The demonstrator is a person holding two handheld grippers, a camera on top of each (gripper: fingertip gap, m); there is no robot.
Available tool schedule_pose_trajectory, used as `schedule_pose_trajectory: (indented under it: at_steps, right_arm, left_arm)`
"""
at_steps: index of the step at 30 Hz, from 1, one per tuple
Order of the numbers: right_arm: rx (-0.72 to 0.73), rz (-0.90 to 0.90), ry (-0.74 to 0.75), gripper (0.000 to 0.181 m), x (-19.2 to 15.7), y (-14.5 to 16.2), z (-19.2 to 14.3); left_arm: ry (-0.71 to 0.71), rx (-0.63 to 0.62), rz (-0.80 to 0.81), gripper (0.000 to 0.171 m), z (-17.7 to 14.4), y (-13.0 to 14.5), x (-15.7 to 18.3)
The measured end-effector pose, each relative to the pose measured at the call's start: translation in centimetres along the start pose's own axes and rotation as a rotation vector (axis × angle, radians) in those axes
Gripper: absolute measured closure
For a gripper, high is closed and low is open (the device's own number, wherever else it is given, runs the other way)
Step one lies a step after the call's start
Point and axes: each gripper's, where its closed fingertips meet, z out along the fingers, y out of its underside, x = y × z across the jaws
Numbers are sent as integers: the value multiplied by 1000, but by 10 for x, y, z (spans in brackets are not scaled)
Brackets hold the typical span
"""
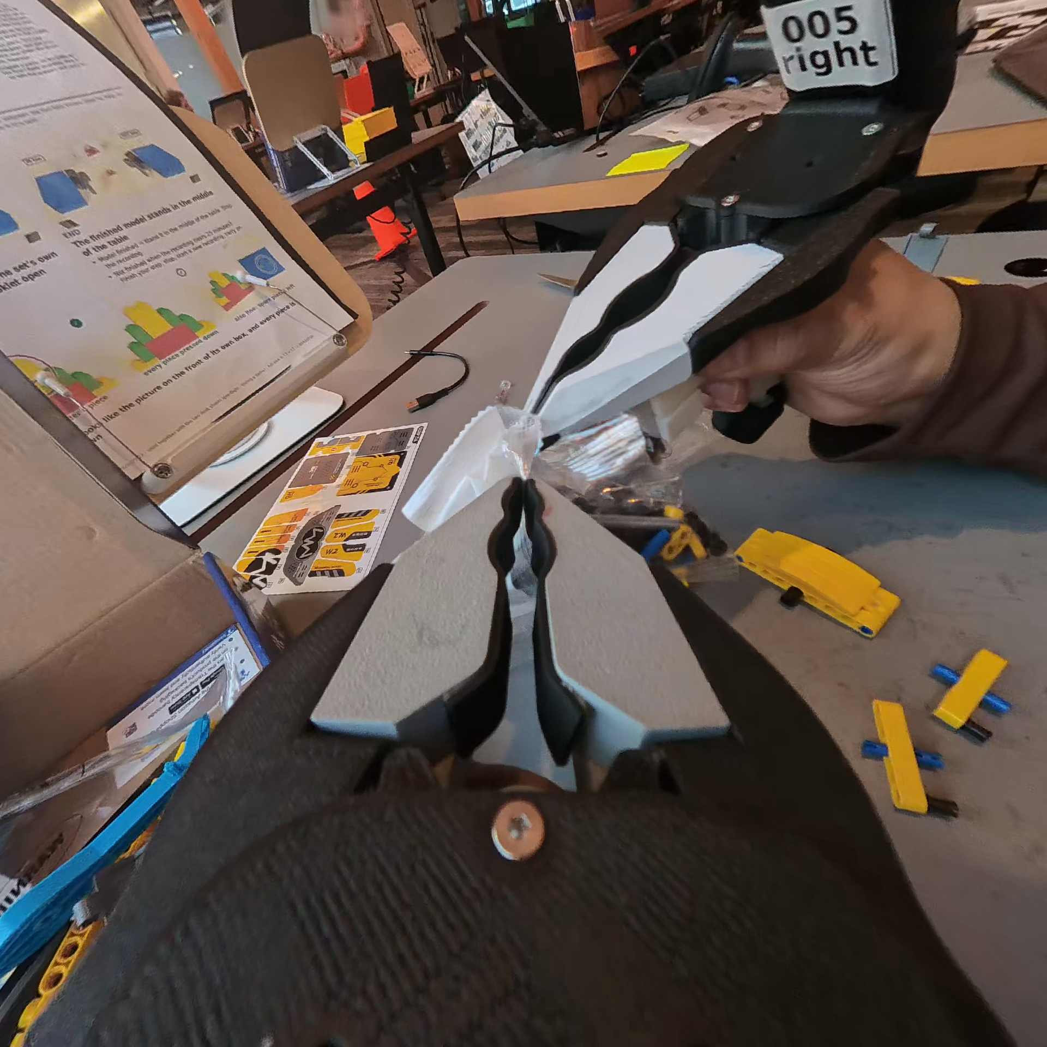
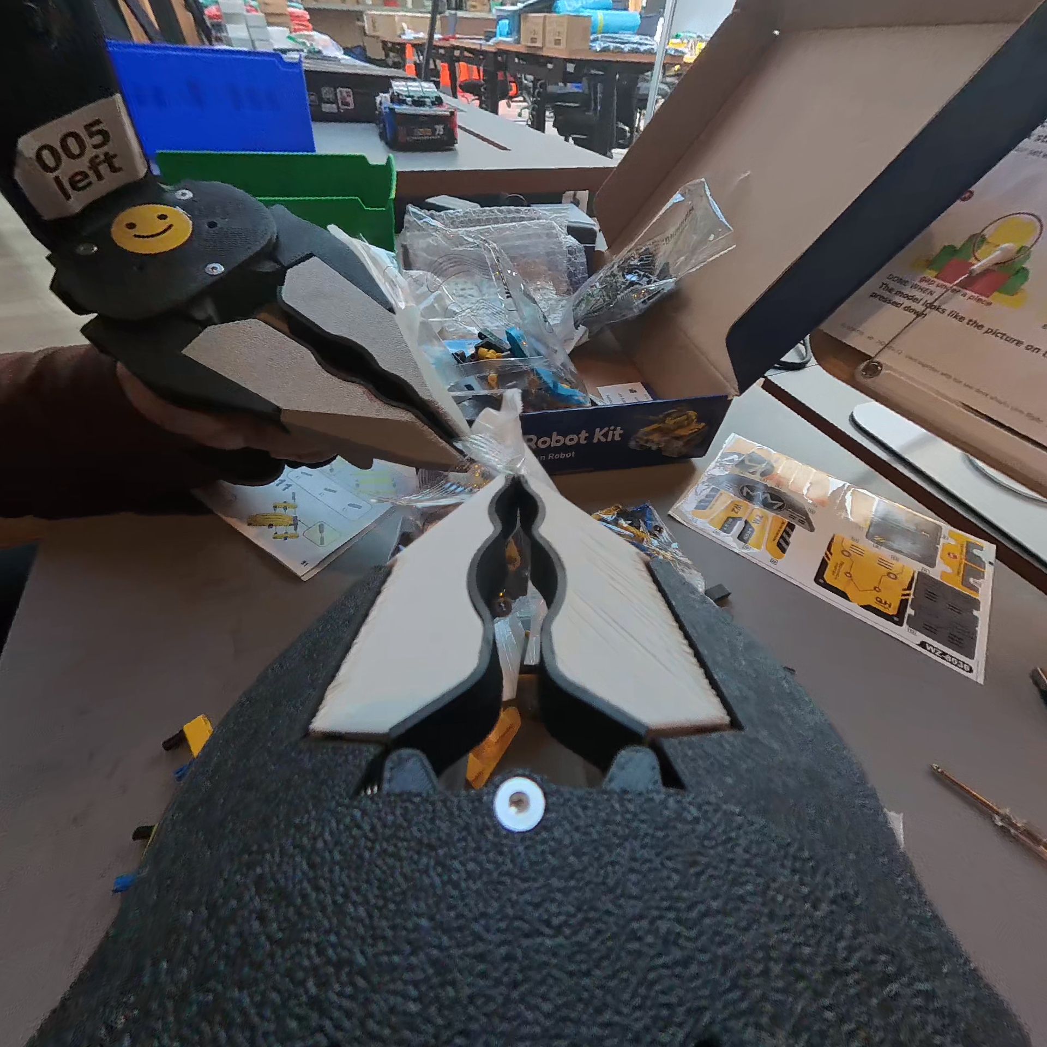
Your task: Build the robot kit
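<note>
Left gripper point(image 1: 522, 482): fingers together, clamped on clear crinkled plastic bag of small parts point(image 1: 600, 459), held above grey tabletop point(image 1: 963, 538). Right gripper point(image 2: 516, 480): fingers together, pinching same bag's top, tip-to-tip w/ left. Nearby: yellow/black sticker sheet point(image 1: 334, 510), yellow brick assy point(image 1: 816, 583), open cardboard kit box point(image 2: 617, 436).

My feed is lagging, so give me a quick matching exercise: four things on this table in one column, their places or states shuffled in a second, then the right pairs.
Things:
1. clear plastic bag
2. sticker sheet
3. cardboard kit box
4. yellow brick assembly

Places or states:
A. lid open, bags of parts inside
B. flat on the table beside the box
C. pinched by both the left hand-held gripper and the right hand-held gripper
D. on the table right of the grippers, in the left wrist view

Pairs: 1-C, 2-B, 3-A, 4-D
</note>
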Motion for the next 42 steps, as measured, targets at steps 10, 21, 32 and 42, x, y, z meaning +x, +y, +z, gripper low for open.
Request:
schedule_pose_trajectory:
  at_steps: [10,21,32,42]
  right_arm:
    - [0,89,31,181,12,1,7]
    - [25,172,97,181,32,2,25]
    - [95,192,173,181,41,-15,31]
    - [85,-5,41,177,25,-10,22]
  left_arm:
    - [-98,-18,46,171,4,1,-3]
    - [-264,-61,126,171,14,6,-19]
    - [-362,2,146,171,8,-6,-29]
    - [-172,72,-39,171,-4,-4,-31]
